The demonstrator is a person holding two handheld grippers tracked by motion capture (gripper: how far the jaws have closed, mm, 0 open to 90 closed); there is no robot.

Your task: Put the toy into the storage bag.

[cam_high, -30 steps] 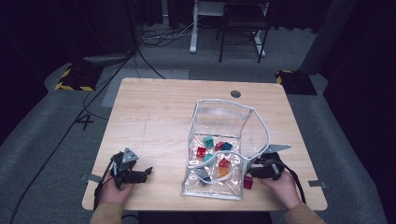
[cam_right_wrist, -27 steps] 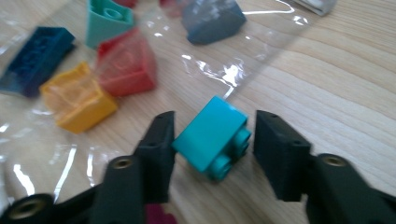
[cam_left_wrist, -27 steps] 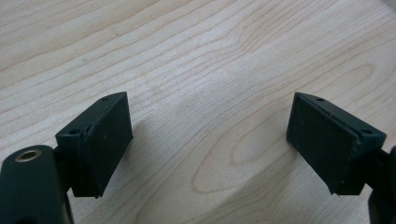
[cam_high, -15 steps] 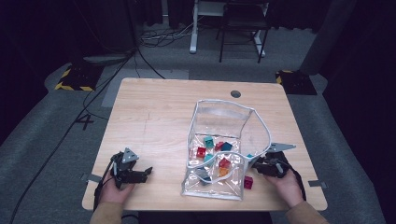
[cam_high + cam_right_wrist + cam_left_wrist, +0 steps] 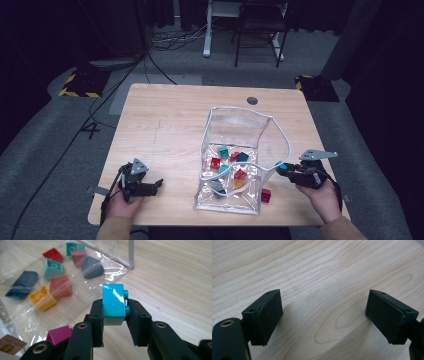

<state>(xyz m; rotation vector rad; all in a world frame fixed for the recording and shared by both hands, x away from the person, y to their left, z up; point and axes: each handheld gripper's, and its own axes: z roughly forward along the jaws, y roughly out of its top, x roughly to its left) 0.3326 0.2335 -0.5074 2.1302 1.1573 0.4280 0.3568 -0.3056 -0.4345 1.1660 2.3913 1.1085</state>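
Step in hand (my read): carry the teal brick (image 5: 113,303) from the table (image 5: 165,120) into the clear bag (image 5: 235,122). R gripper (image 5: 289,171) is clamped on the teal brick, pads pressing both faces, studs toward one pad, brick sticking out past the tips. Its jaws have just been closing, and the brick sits between them now. Brick is off the wood, just right of the bag, near the bag's floppy right rim.

To do it well: keep the squeeze, lift enough to clear the rim, come in over the bag's open side w/o snagging the stiff white edge (image 5: 131,255), then let go low so it doesn't bounce out. Grip is near the brick's lower part, so no twisting (could pivot out).

Largest to smallest, all rel. to the bag:
- Table under it, bare wood left of the bag.
- Bag itself, standing half-open at centre-right, walls sagging; the rim is the main thing in the way.
- L gripper (image 5: 142,187) well left of the bag, jaws wide apart, nothing between, low over the wood; not in the way.
- Loose bricks inside the bag: red, teal, dark blue, a yellow brick (image 5: 41,298); the drop spot is crowded-ish.
- Magenta brick (image 5: 266,195) outside the bag, just by its near right corner, below the R gripper; prob. next pick, don't knock it.
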